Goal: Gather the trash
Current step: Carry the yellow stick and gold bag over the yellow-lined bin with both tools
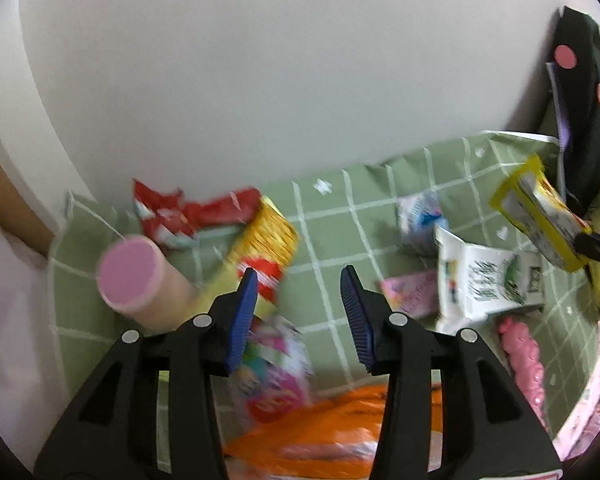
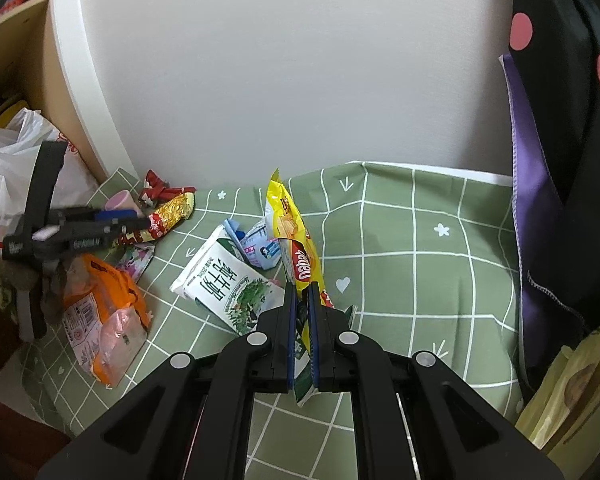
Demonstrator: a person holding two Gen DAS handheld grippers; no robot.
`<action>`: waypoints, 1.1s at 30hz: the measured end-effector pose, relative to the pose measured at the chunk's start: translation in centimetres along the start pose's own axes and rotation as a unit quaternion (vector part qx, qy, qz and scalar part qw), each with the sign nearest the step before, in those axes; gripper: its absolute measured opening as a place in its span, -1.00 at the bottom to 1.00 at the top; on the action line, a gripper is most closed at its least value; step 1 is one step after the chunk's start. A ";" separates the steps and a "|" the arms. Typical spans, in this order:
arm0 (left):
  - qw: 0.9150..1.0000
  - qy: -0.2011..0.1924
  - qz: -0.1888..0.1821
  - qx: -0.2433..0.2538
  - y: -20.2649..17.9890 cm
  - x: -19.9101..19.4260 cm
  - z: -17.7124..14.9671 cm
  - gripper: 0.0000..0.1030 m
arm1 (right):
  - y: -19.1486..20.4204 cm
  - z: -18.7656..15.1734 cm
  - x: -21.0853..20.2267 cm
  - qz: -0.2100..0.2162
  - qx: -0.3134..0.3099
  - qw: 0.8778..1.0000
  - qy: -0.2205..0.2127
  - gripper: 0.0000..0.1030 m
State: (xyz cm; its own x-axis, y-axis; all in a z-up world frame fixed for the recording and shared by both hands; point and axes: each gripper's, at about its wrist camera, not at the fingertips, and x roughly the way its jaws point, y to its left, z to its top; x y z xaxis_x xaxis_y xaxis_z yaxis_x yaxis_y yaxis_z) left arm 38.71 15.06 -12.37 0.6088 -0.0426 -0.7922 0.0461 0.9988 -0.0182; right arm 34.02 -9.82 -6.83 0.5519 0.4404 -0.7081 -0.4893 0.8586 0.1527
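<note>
While left gripper [image 1: 300, 276] hangs half open and empty over the noodle packet [image 1: 266, 240] at the cloth's [image 2: 400, 240] left end, right gripper [image 2: 301, 292] is clamped on the yellow wafer wrapper [image 2: 290, 224]. Mid-collection; next I'd drop left onto the packet and close.

Left gripper [image 1: 300, 276] fingers apart; right gripper [image 2: 302, 292] fingers clamped.

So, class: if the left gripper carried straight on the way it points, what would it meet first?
Probably the green checked tablecloth: the left gripper is open over bare cloth, the red-and-yellow noodle packet just beside that line. Depth is unclear.
</note>
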 end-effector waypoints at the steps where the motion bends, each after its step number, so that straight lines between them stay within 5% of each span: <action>1: 1.000 0.011 0.003 0.005 0.1 0.6 0.8 -0.18 | 0.0 -0.1 0.1 0.000 0.000 1.000 0.003 -0.87; 7: 0.994 0.090 0.036 0.047 -0.6 6.3 4.1 -0.18 | 0.9 -0.7 -0.9 -0.007 -0.010 1.000 0.008 -0.87; 10: 0.994 0.105 0.031 0.030 -0.2 7.2 4.5 -0.36 | 0.6 -1.1 -1.8 -0.014 -0.008 1.000 0.007 -0.87; 14: 0.997 0.073 -0.004 -0.022 0.5 4.6 4.8 -0.44 | -0.3 -2.0 -3.2 -0.028 0.001 1.000 0.004 -0.87; 17: 0.995 0.013 -0.066 -0.070 0.2 0.1 5.1 -0.44 | -1.0 -2.2 -4.3 -0.035 0.013 0.999 -0.007 -0.87; 23: 0.963 -0.091 -0.216 -0.133 -2.3 -7.8 6.0 -0.44 | -1.8 -1.6 -8.0 -0.058 0.019 0.997 -0.042 -0.87; 33: 0.927 -0.132 -0.346 -0.057 -13.7 -13.4 9.5 -0.44 | -4.4 -1.3 -17.1 -0.136 0.036 0.984 -0.112 -0.87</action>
State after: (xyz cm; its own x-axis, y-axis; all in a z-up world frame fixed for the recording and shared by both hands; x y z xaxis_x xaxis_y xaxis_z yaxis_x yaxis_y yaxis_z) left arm 37.44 1.71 4.27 0.6389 -0.6632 -0.3898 0.4223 0.7259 -0.5428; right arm 25.82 -21.50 3.73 0.7946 0.2311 -0.5614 -0.2583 0.9655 0.0319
